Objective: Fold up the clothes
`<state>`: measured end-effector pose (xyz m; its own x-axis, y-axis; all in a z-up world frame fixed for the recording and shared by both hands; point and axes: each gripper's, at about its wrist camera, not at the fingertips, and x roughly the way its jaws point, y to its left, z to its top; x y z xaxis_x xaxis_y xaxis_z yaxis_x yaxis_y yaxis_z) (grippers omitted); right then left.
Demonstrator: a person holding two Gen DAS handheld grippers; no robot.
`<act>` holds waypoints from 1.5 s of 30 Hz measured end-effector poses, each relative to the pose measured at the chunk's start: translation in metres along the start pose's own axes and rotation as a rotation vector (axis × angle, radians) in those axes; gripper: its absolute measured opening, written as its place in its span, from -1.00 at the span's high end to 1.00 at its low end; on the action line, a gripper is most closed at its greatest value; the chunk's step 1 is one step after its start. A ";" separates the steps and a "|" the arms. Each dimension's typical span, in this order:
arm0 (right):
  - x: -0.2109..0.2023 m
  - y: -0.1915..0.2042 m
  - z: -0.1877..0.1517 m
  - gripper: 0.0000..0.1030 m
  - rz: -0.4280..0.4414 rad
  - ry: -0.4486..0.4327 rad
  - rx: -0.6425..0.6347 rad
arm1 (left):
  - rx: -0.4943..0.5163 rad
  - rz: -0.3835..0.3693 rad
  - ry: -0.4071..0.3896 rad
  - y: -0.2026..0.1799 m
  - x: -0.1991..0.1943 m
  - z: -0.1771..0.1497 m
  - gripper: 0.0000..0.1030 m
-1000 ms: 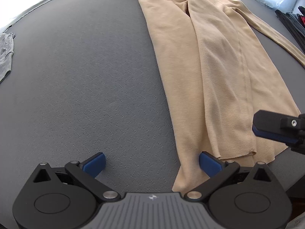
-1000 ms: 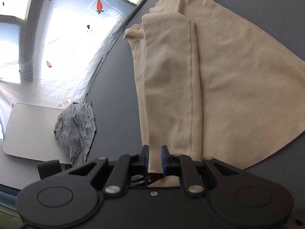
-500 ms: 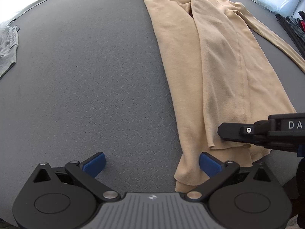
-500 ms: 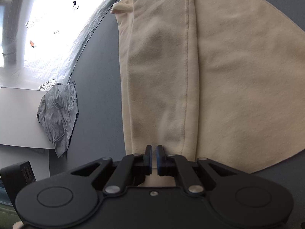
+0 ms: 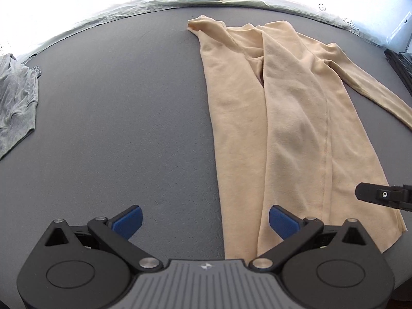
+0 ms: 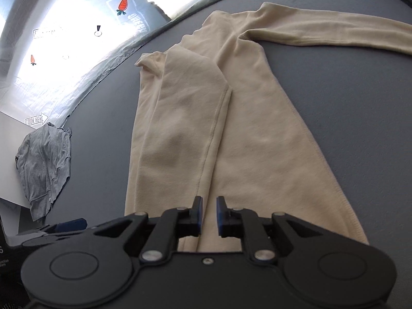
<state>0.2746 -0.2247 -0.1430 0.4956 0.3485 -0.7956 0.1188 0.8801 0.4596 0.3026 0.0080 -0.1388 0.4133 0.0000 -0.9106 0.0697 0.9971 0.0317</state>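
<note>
Grey table [image 5: 128, 118], beige top [image 5: 288, 128], bright windows behind

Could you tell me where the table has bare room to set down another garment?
The widest bare patch of grey table lies between the grey garment and the beige top. Right of the top, its outstretched sleeve crowds the far side.

Soft matt beige cloth top [image 5: 288, 118] on grey, finely textured table [image 5: 128, 118]

Long-sleeved top [image 5: 278, 128] spread on table [image 5: 116, 128], crumpled garment [image 5: 15, 103] well apart at left edge
</note>
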 end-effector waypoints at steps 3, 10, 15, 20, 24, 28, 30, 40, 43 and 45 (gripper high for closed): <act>-0.003 -0.020 0.020 0.70 -0.064 -0.033 -0.009 | -0.012 0.002 0.000 -0.012 0.012 0.020 -1.00; -0.001 -0.056 0.077 0.66 -0.225 -0.075 -0.064 | 0.008 0.035 0.001 -0.041 0.044 0.077 -1.00; 0.006 -0.085 0.119 0.61 -0.352 -0.141 -0.084 | 0.058 0.073 0.030 -0.057 0.071 0.117 -1.00; -0.001 -0.147 0.151 0.29 -0.503 -0.184 0.041 | 0.119 0.087 0.069 -0.074 0.096 0.142 -1.00; -0.014 -0.197 0.165 0.25 -0.625 -0.197 0.136 | 0.105 0.065 0.086 -0.073 0.101 0.147 -1.00; -0.020 -0.235 0.159 -0.16 -0.719 -0.240 0.182 | 0.061 0.026 0.107 -0.064 0.105 0.146 -1.00; -0.021 -0.250 0.157 -0.30 -0.744 -0.265 0.183 | 0.057 0.026 0.115 -0.064 0.106 0.147 -1.00; -0.026 -0.268 0.150 -0.05 -0.647 -0.329 0.219 | 0.047 0.026 0.097 -0.063 0.110 0.141 -1.00; -0.030 -0.262 0.150 0.75 -0.618 -0.341 0.221 | 0.009 0.022 0.086 -0.060 0.110 0.137 -1.00; -0.035 -0.260 0.150 0.85 -0.535 -0.348 0.251 | -0.005 0.020 0.079 -0.059 0.110 0.135 -1.00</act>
<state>0.3553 -0.5137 -0.1754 0.5556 -0.2740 -0.7850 0.5994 0.7863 0.1497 0.4667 -0.0612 -0.1847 0.3420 0.0261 -0.9394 0.0576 0.9972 0.0487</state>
